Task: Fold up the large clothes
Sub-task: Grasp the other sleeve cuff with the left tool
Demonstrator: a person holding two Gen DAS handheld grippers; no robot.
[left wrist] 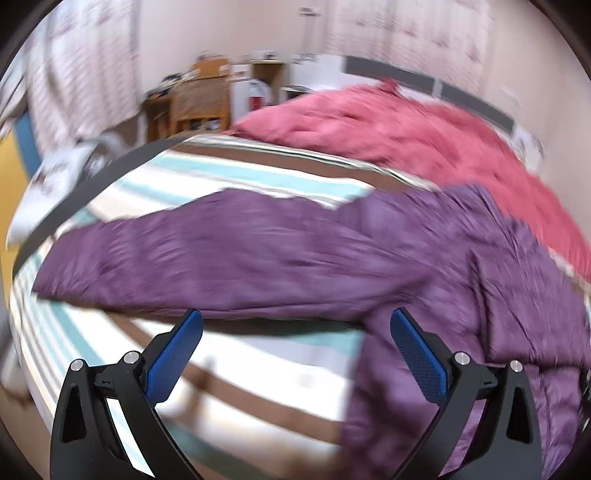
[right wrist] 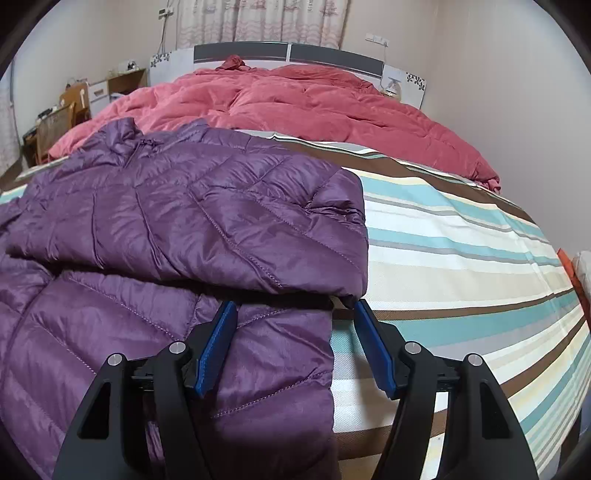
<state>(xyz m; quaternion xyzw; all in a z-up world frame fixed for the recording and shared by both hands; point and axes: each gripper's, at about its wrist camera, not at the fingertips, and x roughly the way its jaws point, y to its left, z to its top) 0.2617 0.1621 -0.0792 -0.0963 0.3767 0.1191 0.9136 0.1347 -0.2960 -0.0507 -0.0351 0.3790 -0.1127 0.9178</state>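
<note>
We hold both grippers over a purple jacket on a striped bed

The jacket point(right wrist: 177, 221) lies on the near part of the bed point(right wrist: 461, 251), on a sheet striped white, teal, cream and brown; a sleeve is folded across its body, cuff at the right edge. A pink quilt point(right wrist: 295, 107) is heaped at the far end against a grey-and-white headboard point(right wrist: 288, 55), curtains point(right wrist: 266, 18) behind, pale walls around. Far left stand a wooden chair point(left wrist: 199, 103) and cluttered shelves. Our left gripper point(left wrist: 295, 317) is wide open over bare sheet, gripping nothing; that view is blurred. Our right gripper point(right wrist: 295, 306) stands open too, just short of the cuff, its pads point(right wrist: 218, 343) clamping nothing
</note>
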